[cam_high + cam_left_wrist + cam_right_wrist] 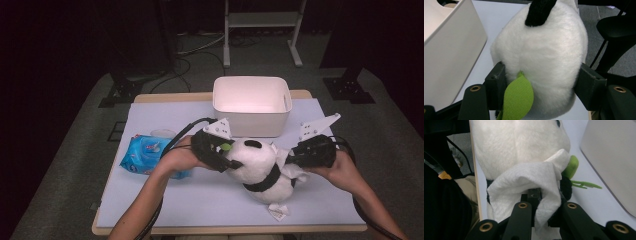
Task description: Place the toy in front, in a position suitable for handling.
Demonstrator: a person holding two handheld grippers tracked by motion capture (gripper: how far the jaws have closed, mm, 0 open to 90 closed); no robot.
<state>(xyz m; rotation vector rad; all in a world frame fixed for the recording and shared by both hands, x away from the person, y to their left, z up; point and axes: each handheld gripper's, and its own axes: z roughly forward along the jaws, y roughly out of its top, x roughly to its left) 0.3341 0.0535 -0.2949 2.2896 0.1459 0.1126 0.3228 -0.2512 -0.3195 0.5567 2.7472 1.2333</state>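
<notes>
A white and black panda plush (260, 167) lies at the middle of the table. My left gripper (229, 155) comes in from the left and is shut on the panda's head (541, 50), a pad pressing into the fur on each side. A green leaf (517, 98) hangs from the head between the jaws, below a black ear (537, 11). From the right, my right gripper (295, 160) is shut on a crumpled white wipe (524, 182) held against the panda's white body (519, 145).
A white bin (251, 102) stands just behind the panda, close to both grippers. A blue pack of wipes (145, 152) lies at the left under my left forearm. A paper tag (278, 211) trails from the plush towards the table's front edge.
</notes>
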